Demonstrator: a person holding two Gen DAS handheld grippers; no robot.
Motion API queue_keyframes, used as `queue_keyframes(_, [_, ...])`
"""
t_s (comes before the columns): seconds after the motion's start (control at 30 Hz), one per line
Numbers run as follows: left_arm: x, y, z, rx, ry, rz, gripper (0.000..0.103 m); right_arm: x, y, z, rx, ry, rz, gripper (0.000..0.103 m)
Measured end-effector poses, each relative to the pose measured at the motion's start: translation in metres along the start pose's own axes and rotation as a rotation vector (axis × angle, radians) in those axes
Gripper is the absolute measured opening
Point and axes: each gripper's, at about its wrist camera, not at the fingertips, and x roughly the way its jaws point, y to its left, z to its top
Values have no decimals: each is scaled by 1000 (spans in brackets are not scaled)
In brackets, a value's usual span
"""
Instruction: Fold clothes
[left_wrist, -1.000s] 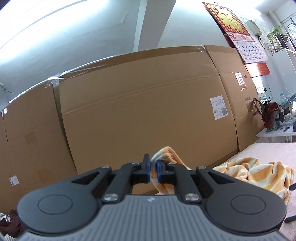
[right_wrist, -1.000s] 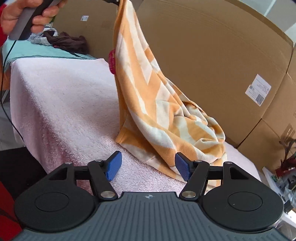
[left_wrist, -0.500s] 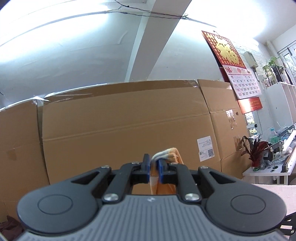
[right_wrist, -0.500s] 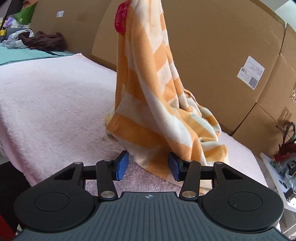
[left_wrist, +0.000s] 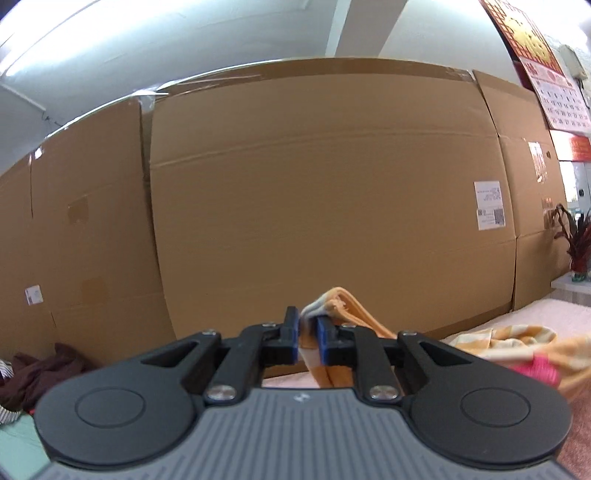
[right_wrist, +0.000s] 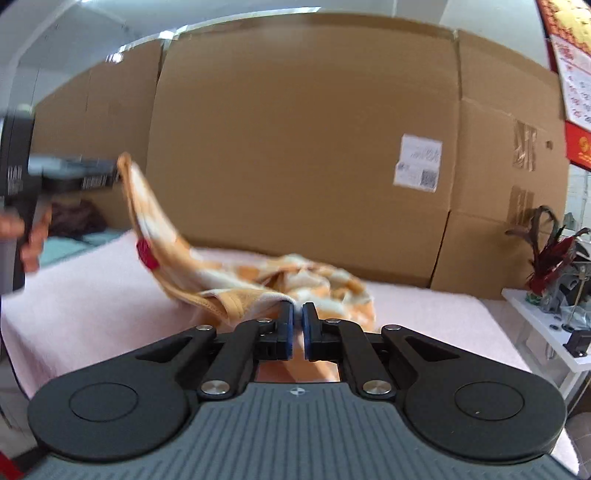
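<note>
Covering the desk (right_wrist: 85, 306) is a pale pink fleecy cloth, and behind it stands a wall of big brown cardboard boxes (left_wrist: 325, 206) bearing white shipping labels. A red-and-white wall calendar (left_wrist: 554, 92) hangs at the upper right, and a red-leaved plant (right_wrist: 550, 258) sits on a white side shelf (right_wrist: 546, 325) to the right. A heap of dark maroon clothes (left_wrist: 40, 373) lies at the far left end on a teal cloth.

A second ago the orange-and-cream striped garment (right_wrist: 236, 277) hung tall from its raised corner, with the rest piled on the desk; now it sags in a low slanted band between the two tools, its bulk crumpled on the pink cloth and a red tag showing on its slope. The right view has risen from looking down on the desk to facing the boxes.

The left tongs (left_wrist: 308, 334) are clamped on a bunched corner of the garment, which pokes out above the blue pads and hangs down below them; a hand (right_wrist: 26, 236) grips their handle in the right view. The right tongs (right_wrist: 297, 326) have just been closing, and their blue pads now stand nearly together, pinching the garment's hemmed edge at their tips.
</note>
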Motion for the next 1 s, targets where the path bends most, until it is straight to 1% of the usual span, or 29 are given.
queue_keyframes(0.07, [-7,10,15,-46,-51,-17,17,-7,-13,26,73,-105,-32,5])
queue_keyframes(0.17, [-20,18,46,-44,-149,-30,17,-9,-31,63,208,-242,-20,5])
queue_keyframes(0.2, [-25,20,57,-43,-181,-40,17,-8,-33,74,232,-278,-18,5])
queue_keyframes(0.33, [-46,32,99,-55,-291,-82,17,-4,-31,111,259,-367,-35,5])
queue_keyframes(0.4, [-56,37,118,-45,-345,-78,17,-5,-36,128,301,-407,-17,5])
queue_keyframes(0.53, [-78,46,153,-26,-446,-41,17,-24,-37,158,336,-515,17,5])
queue_keyframes(0.6, [-86,50,170,-42,-478,-21,18,-34,-37,174,353,-558,55,5])
queue_keyframes(0.73, [-101,58,199,-70,-535,23,18,-49,-26,200,339,-639,76,5])
queue_keyframes(0.83, [-110,60,217,-58,-569,71,18,-59,-14,216,311,-695,95,5])
queue_keyframes(0.9, [-112,63,226,-50,-578,99,18,-65,-8,227,300,-726,106,5])
queue_keyframes(1.0, [-105,66,235,-34,-570,129,22,-68,1,238,271,-756,109,5])
